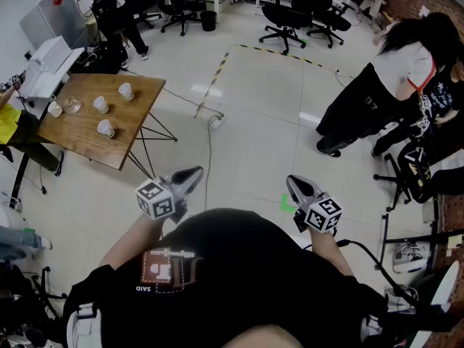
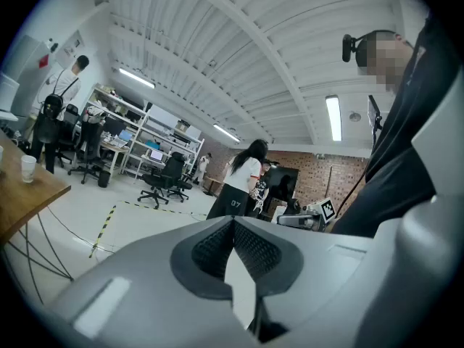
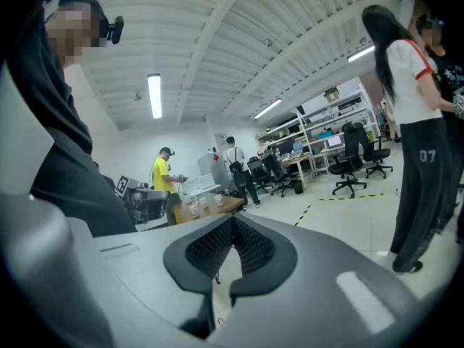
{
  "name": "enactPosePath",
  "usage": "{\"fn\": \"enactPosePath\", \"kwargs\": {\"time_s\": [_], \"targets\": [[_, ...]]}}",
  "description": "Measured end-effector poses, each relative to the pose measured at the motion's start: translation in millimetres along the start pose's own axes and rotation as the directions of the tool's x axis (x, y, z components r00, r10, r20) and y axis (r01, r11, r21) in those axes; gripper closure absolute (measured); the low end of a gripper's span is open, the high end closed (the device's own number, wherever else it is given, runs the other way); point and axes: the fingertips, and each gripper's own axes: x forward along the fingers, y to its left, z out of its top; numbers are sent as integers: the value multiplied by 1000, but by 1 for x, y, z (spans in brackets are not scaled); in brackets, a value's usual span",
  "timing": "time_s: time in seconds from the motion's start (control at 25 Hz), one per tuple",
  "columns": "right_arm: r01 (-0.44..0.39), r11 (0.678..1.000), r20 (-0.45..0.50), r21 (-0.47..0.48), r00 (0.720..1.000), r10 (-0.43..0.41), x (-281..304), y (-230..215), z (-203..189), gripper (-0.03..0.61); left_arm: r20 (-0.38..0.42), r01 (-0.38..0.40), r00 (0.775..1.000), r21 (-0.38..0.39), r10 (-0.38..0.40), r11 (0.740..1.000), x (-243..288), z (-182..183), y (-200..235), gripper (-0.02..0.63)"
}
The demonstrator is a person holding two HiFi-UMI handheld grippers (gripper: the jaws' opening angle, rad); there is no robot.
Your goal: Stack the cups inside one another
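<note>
Several clear plastic cups (image 1: 106,127) stand apart on a wooden table (image 1: 80,140) far off at the upper left of the head view; one cup (image 1: 126,90) is nearest the table's far edge. My left gripper (image 1: 194,172) and right gripper (image 1: 293,182) are held close to my body over the floor, well away from the table. Both are shut with nothing between the pads. The left gripper view shows its jaws (image 2: 233,223) meeting, with one cup (image 2: 27,168) on the table at the far left. The right gripper view shows its jaws (image 3: 233,220) closed too, with the cups (image 3: 199,205) small in the distance.
A person in yellow (image 1: 9,118) stands at the table's left end beside white equipment (image 1: 45,67). A cable (image 1: 210,133) runs across the tiled floor. Two people (image 1: 391,85) stand at the right, and office chairs (image 1: 286,17) stand at the back.
</note>
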Motion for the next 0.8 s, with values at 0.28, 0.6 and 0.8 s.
{"fn": "enactPosePath", "kwargs": {"time_s": [0.28, 0.6, 0.8], "targets": [[-26, 999, -34, -27, 999, 25, 3, -17, 2, 565, -4, -15, 1000, -21, 15, 1000, 13, -9, -3, 611], [14, 999, -40, -48, 999, -16, 73, -17, 25, 565, 8, 48, 999, -21, -48, 999, 21, 17, 71, 611], [104, 994, -7, -20, 995, -104, 125, -21, 51, 565, -44, 153, 987, 22, -152, 988, 35, 45, 133, 611]]}}
